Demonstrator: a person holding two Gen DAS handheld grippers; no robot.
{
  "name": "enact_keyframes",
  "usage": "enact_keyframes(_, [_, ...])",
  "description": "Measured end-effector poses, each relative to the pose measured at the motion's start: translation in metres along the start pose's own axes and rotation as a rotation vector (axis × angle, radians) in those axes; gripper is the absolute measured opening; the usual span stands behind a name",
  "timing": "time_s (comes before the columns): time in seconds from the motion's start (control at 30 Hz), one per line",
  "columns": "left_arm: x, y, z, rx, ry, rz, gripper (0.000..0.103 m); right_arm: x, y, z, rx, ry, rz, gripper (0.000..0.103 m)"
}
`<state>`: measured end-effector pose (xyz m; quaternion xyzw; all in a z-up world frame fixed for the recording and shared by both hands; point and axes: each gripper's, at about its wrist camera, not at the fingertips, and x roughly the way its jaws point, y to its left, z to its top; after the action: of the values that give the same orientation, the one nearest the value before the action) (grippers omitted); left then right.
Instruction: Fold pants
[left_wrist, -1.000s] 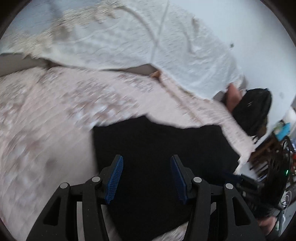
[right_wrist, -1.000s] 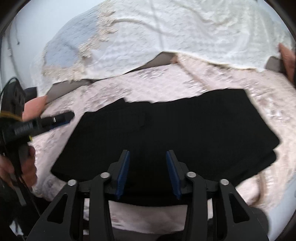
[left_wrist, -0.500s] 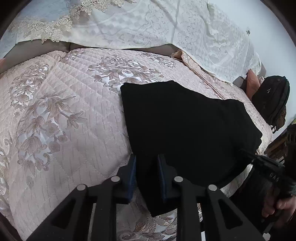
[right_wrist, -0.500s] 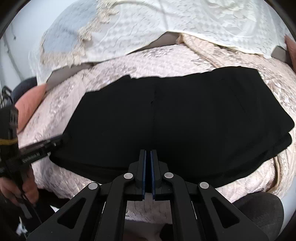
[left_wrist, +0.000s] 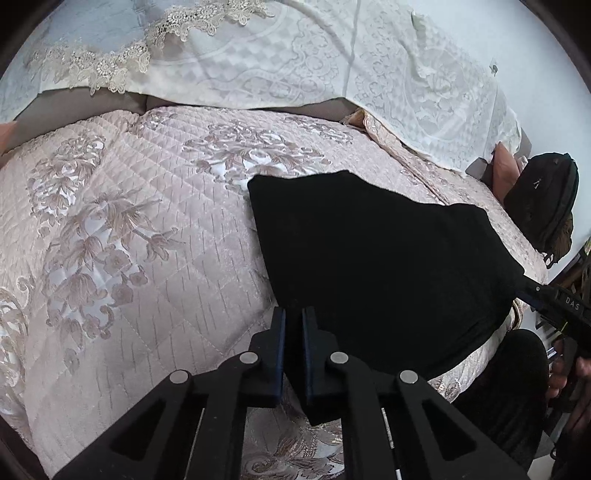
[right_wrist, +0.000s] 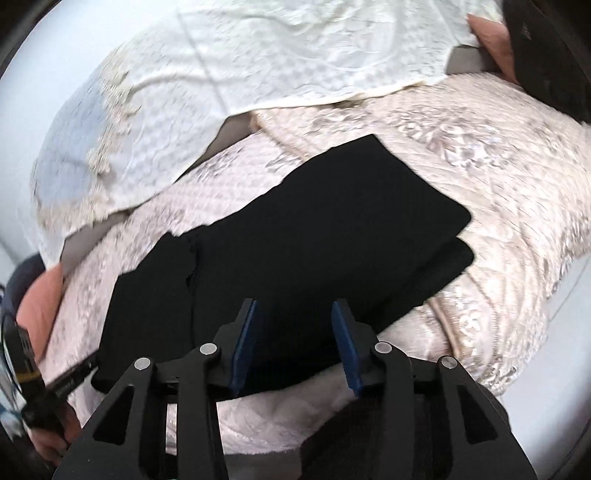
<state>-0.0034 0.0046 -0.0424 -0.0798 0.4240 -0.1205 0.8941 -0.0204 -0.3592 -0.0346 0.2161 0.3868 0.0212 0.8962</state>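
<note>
Left wrist: left gripper (left_wrist: 293, 325) closing, pinching pants (left_wrist: 376, 266) edge | right gripper (right_wrist: 295, 328) opening, empty

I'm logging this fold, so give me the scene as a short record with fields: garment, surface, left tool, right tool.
garment: black pants, folded, lying flat
surface: pink quilt
left tool: closing on the pants' near corner, cloth between the pads
right tool: opening above the pants' near edge, nothing gripped
background: white lace cover, black bag
</note>
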Motion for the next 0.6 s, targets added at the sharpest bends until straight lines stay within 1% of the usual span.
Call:
enact_keyframes(0.1, [-0.007, -0.003, 0.003, 0.001, -0.013, 0.031, 0.011, -0.001, -0.001, 0.000, 0.014, -0.005, 0.008, 0.042])
enact_keyframes(0.27, [-0.019, -0.016, 0.012, 0.025, -0.042, 0.100, 0.011, -0.002, 0.004, -0.003, -0.011, -0.004, 0.010, 0.042])
enact_keyframes(0.33, [-0.020, -0.020, 0.015, 0.032, -0.041, 0.108, 0.011, -0.003, 0.002, -0.002, -0.006, -0.005, 0.008, 0.042])
enact_keyframes(0.47, [-0.020, -0.033, 0.019, 0.060, -0.043, 0.095, 0.011, -0.011, -0.007, 0.000, 0.017, -0.030, -0.013, 0.043])
enact_keyframes(0.5, [-0.018, -0.036, 0.020, 0.070, -0.041, 0.092, 0.011, -0.013, -0.010, 0.001, 0.022, -0.035, -0.017, 0.043])
enact_keyframes(0.57, [-0.015, -0.043, 0.021, 0.084, -0.034, 0.080, 0.011, -0.017, -0.020, 0.002, 0.039, -0.045, -0.035, 0.049])
enact_keyframes(0.6, [-0.013, -0.046, 0.021, 0.089, -0.028, 0.072, 0.011, -0.017, -0.024, 0.002, 0.050, -0.047, -0.040, 0.055])
